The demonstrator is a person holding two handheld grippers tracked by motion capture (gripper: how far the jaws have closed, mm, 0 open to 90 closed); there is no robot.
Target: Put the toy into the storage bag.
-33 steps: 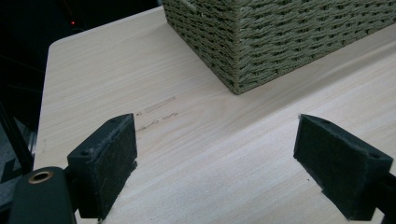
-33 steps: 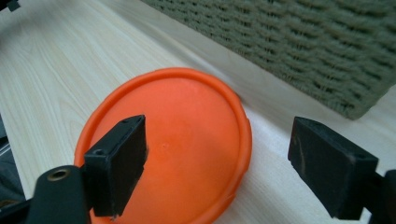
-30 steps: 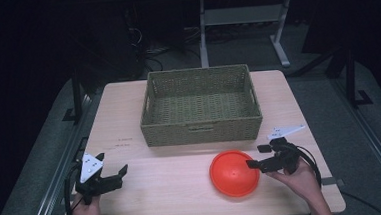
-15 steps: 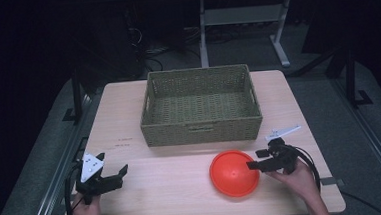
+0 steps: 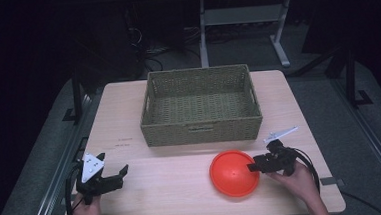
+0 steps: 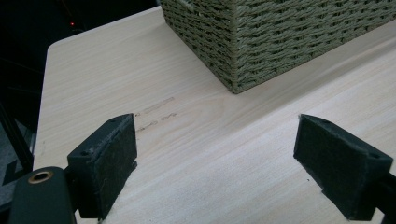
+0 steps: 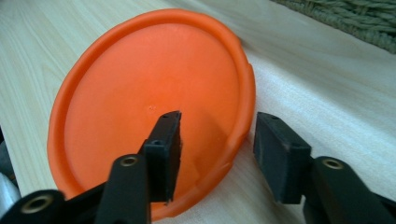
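right claw [image 7: 217,156] closing astride the orange plate [image 7: 140,93] rim

basket [image 5: 201,107] mid table [image 5: 128,106], plate [image 5: 234,173] in front-right

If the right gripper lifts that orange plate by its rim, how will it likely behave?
The orange plate looks like thin moulded plastic: probably light and fairly stiff. Its smooth surface may slip between the pads. Held at one edge by the right gripper, it will likely droop or swing.

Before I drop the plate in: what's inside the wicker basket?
The wicker basket looks empty in the high view: only its woven floor shows. The strip just behind its near wall is hidden from that camera.
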